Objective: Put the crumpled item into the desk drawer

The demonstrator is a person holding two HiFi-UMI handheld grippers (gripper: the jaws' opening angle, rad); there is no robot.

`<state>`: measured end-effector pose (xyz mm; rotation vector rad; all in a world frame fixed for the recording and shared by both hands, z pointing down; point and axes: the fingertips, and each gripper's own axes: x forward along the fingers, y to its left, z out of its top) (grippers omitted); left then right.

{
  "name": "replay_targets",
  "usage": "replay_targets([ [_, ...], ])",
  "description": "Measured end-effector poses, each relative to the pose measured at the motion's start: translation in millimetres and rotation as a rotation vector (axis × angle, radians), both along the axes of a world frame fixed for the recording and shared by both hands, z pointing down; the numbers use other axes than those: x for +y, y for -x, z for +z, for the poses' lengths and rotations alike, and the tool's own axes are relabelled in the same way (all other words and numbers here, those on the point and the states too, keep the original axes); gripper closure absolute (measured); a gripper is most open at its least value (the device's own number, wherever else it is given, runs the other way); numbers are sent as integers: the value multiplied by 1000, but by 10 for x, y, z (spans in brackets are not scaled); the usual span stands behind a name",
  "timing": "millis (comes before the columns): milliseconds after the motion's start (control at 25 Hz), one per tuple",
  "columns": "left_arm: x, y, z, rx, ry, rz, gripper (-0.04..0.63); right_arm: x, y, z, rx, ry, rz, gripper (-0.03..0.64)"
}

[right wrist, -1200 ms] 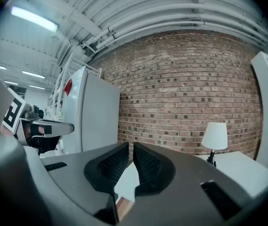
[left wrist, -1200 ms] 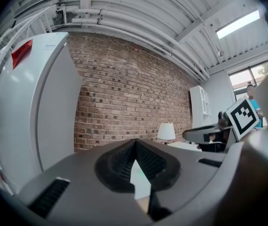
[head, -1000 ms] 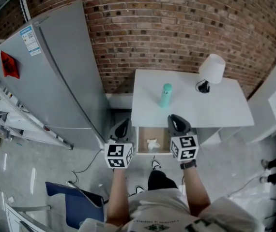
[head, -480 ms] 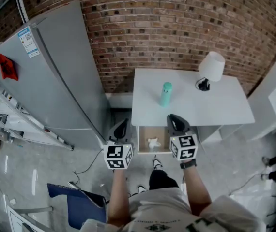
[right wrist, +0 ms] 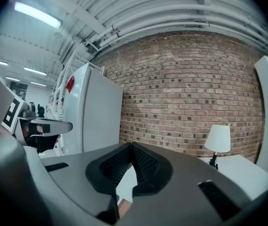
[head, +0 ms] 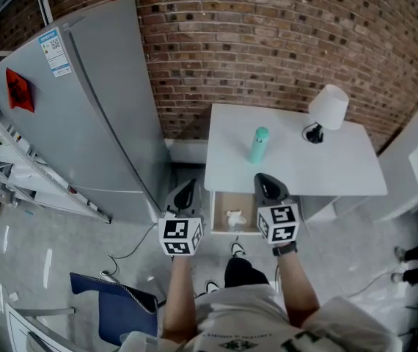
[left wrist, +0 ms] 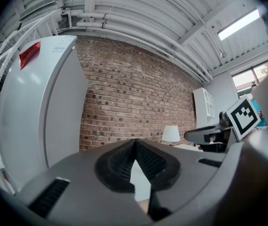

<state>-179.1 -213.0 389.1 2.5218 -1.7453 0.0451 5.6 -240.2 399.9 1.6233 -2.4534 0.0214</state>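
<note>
A crumpled white item lies inside the pulled-out desk drawer, below the front edge of the white desk. The left gripper hovers just left of the drawer, jaws pressed together and empty. The right gripper, over the drawer's right side, has just been closing its jaws, with nothing between them.

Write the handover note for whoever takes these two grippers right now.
Left gripper: shut, nothing between its jaws, held level at the left of the drawer.
Right gripper: jaws have just closed, nothing between them, above the drawer's right side.
Things: the white crumpled item lies inside the open drawer under the white desk. A teal bottle and a lamp stand on the desk.
Done: the item is in the drawer and neither gripper holds it.
Left: probably only pushing the drawer shut, if that is wanted.
</note>
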Motion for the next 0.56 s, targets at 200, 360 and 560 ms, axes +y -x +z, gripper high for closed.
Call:
replay_targets([
  [200,8,146,26,14,4,-25,600,-24,167,-3,14,-4,-28,611],
  [360,4,254,70,26,13,-38,600,-27,300,27,28,1,-48,611],
  [560,-15,339,153,35,27,-42,600,-36,381,91,41,10,-52,611],
])
